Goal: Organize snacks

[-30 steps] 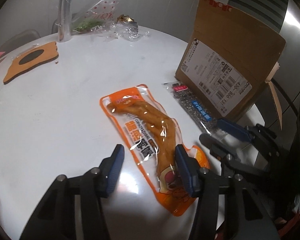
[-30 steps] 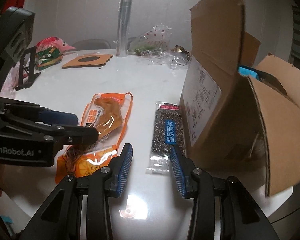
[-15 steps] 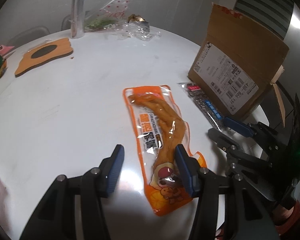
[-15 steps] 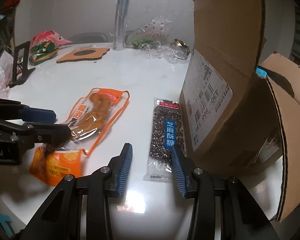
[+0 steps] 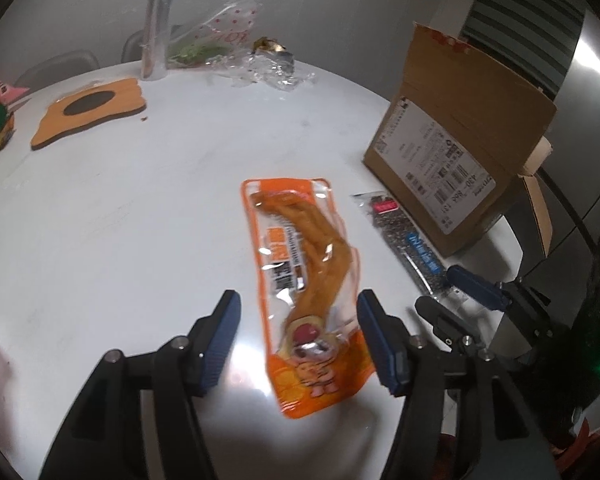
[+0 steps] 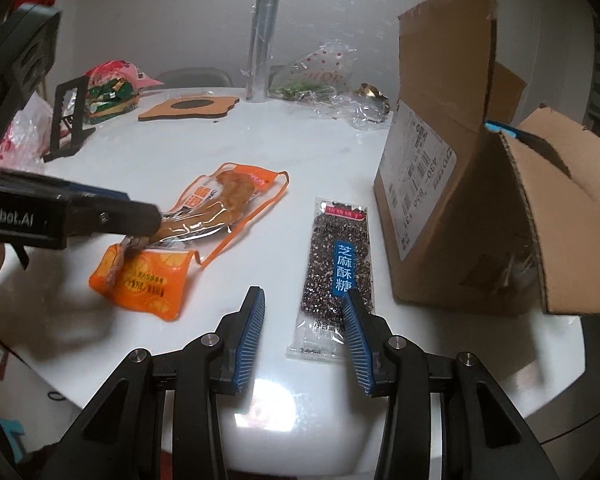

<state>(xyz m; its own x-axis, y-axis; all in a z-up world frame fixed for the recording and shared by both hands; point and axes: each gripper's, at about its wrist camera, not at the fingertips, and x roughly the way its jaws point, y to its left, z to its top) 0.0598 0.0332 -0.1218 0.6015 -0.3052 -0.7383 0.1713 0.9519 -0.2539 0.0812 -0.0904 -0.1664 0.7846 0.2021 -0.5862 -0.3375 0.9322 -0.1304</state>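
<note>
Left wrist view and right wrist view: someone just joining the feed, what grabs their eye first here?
The bright orange snack packet lying on the round white table, lengthwise between the fingers of the left gripper, whose jaws are opening and clear of it. Right of it lies the dark sesame candy bar with a blue label, by the right gripper. Beyond stands the open brown cardboard box.

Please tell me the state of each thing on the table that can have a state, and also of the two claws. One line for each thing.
Orange snack pouch: sealed, lying flat between the left claw's pads, not gripped.
Sesame candy bar: sealed, flat beside the cardboard box.
Cardboard box: flaps open.
Left claw: jaws opening around the pouch.
Right claw: open above the bar's near end, not gripping.
</note>
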